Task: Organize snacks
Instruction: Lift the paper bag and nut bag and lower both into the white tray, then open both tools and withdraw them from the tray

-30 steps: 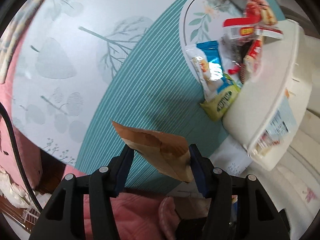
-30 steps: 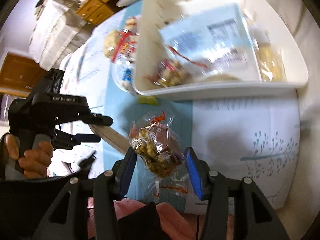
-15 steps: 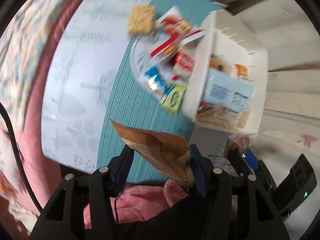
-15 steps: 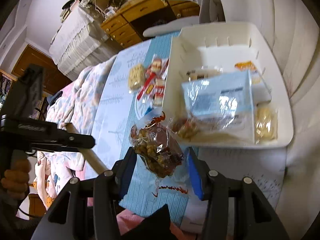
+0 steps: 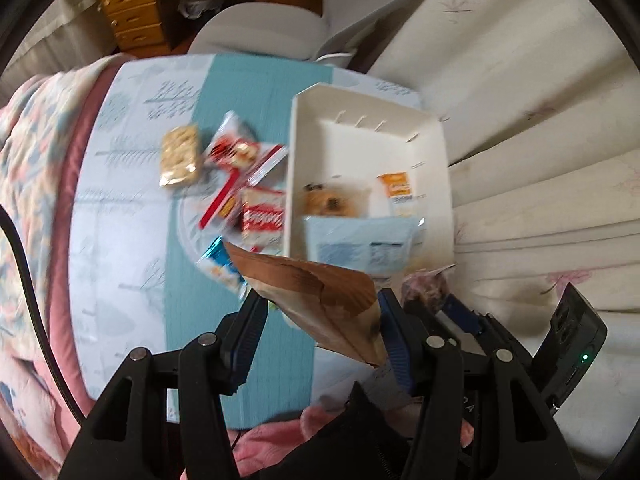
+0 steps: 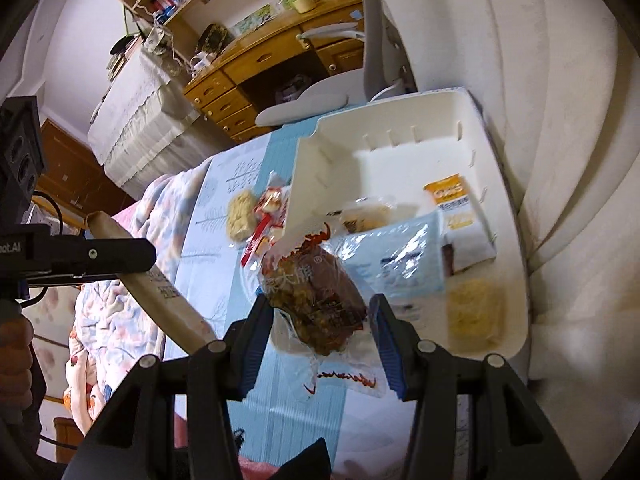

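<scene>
I have a snack in each gripper, both carried above the table with nothing resting on it. My left gripper (image 5: 320,332) is clamped about halfway closed on a flat brown paper packet (image 5: 320,296), whose long axis runs slantwise across the jaws, one pointed end sticking out toward the loose snacks, the other hanging back toward me. My right gripper (image 6: 320,336) is likewise part-closed on a clear bag of brown nut mix (image 6: 316,300), which stands roughly along the fingers with its crimped tail trailing below the pads. What matters for the drop is where the white bin (image 6: 508,208) lies: from the right gripper it is straight ahead and slightly right, its near rim just beyond the bag, so I judge this hand the nearer and better lined up. From the left gripper the bin (image 5: 436,148) sits ahead and to the right, toward the table's right edge against the curtain, while the unsorted packets (image 5: 240,184) lie on the teal strip beside the bin's left wall. The bin's near end is already filled by a pale blue pouch (image 6: 396,260); the far end looks bare.
</scene>
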